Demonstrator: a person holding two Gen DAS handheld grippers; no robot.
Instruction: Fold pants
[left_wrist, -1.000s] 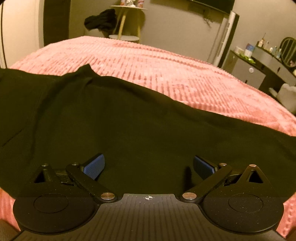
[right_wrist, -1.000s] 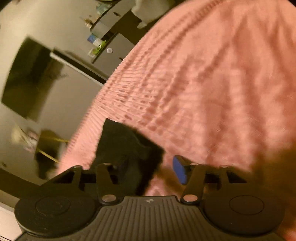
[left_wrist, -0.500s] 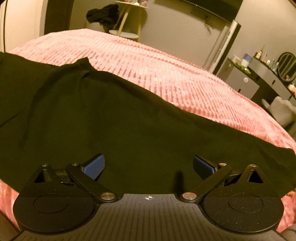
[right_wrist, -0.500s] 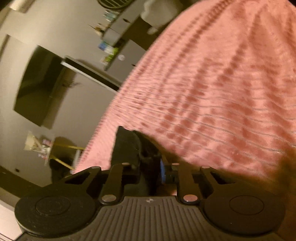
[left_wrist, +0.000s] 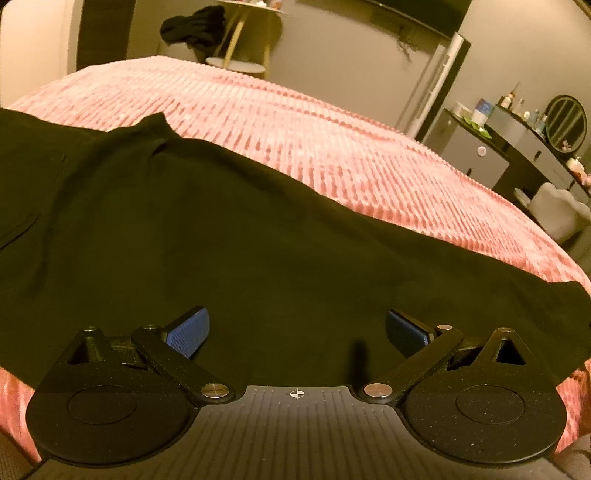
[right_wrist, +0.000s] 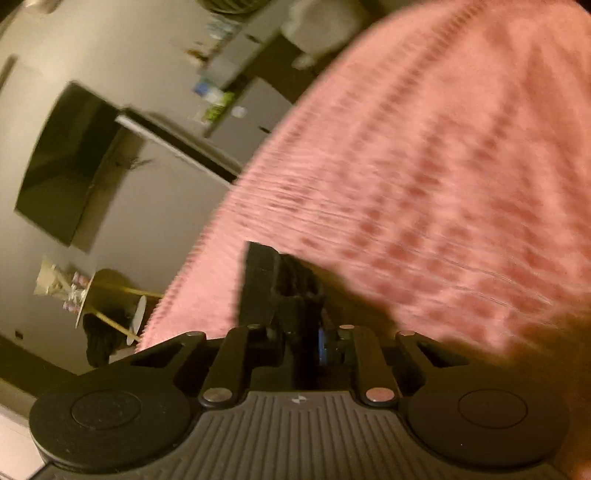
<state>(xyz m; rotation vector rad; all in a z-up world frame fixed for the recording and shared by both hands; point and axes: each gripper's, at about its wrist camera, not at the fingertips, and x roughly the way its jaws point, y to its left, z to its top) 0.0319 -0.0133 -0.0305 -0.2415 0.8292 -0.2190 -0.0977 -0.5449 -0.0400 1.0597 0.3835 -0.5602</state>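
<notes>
Right gripper (right_wrist: 301, 332): jaws, just closing, pinch a bunched corner of the black pants (right_wrist: 291, 291) above the pink bedspread (right_wrist: 443, 184). Left gripper (left_wrist: 297, 334): jaws spread wide over the pants (left_wrist: 221, 240), gripping nothing. The pants lie spread across the bedspread's (left_wrist: 332, 140) near edge.

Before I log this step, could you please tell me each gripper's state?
Left gripper: open above the black pants.
Right gripper: just closed on a pants edge.
</notes>
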